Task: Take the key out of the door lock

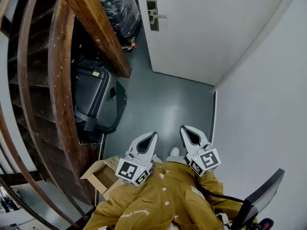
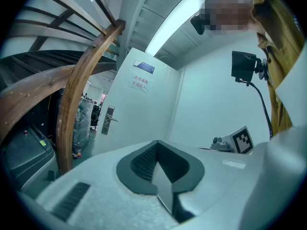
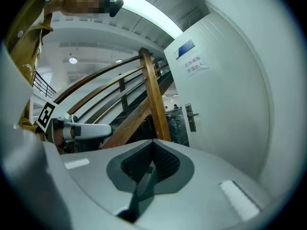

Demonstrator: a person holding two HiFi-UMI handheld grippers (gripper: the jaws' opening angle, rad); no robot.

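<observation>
A white door (image 1: 201, 28) stands ahead, with a metal lock plate and lever handle (image 1: 153, 15) at its left edge. The same handle (image 2: 108, 120) shows small in the left gripper view, and as handle (image 3: 191, 117) in the right gripper view. No key can be made out at this distance. My left gripper (image 1: 154, 134) and right gripper (image 1: 182, 128) are held side by side close to my body, far from the door. Both are shut with nothing between the jaws.
A curved wooden stair rail (image 1: 98, 28) runs along the left. Under it sit a dark suitcase (image 1: 96, 99) and wrapped bundles (image 1: 115, 8). An open cardboard box (image 1: 101, 175) lies by my left side. A white wall (image 1: 268, 104) closes the right. Grey floor (image 1: 163, 104) leads to the door.
</observation>
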